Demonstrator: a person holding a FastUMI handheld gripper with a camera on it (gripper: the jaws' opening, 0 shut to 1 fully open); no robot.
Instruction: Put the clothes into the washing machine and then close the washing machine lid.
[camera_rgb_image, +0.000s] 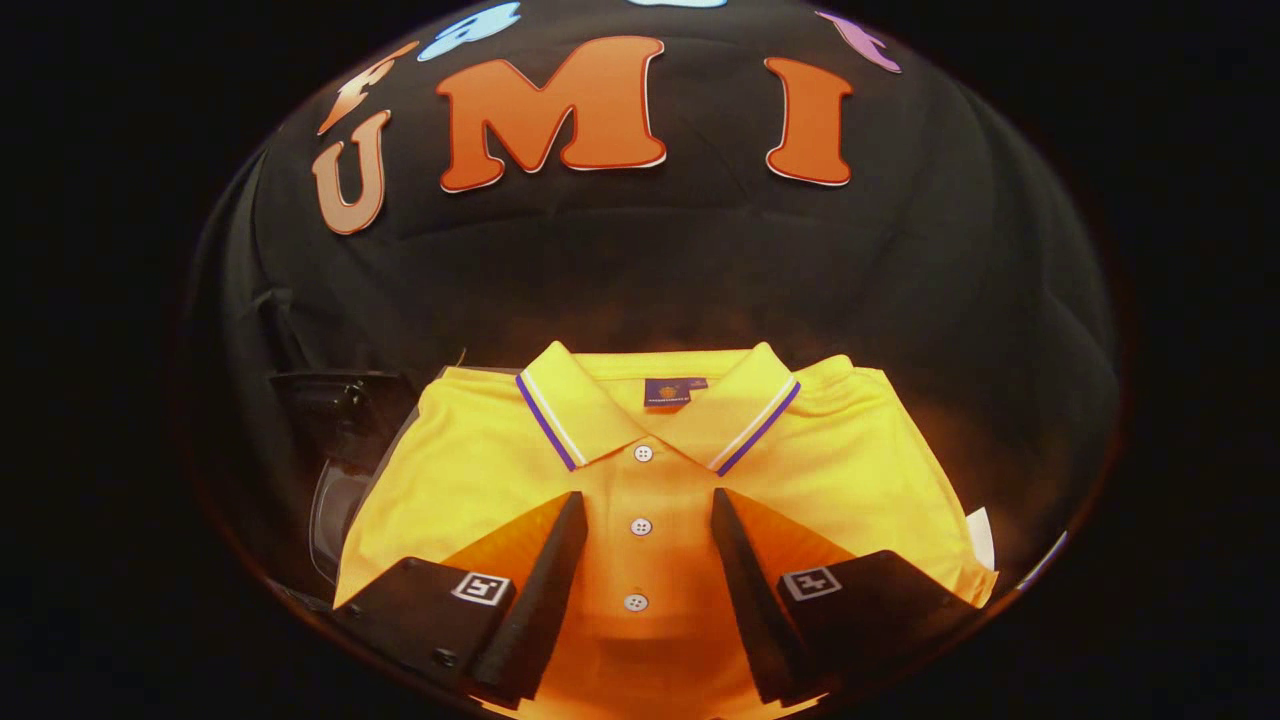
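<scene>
Now — tongs (645, 505) spread open over folded yellow polo shirt (640, 470) | dark washer (335, 440) beside it

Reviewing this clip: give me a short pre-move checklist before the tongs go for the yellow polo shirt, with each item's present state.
1. Tongs open: ok, the two fingers stand apart.
2. Yellow polo shirt lined up: ok, its button placket runs between the fingers.
3. Shirt gripped: not ok, nothing is pinched yet.
4. Shirt folded flat, collar beyond the fingertips: ok.
5. Washing machine open and ready: cannot tell; a dark object sits beside the shirt, too dim to identify.
</scene>
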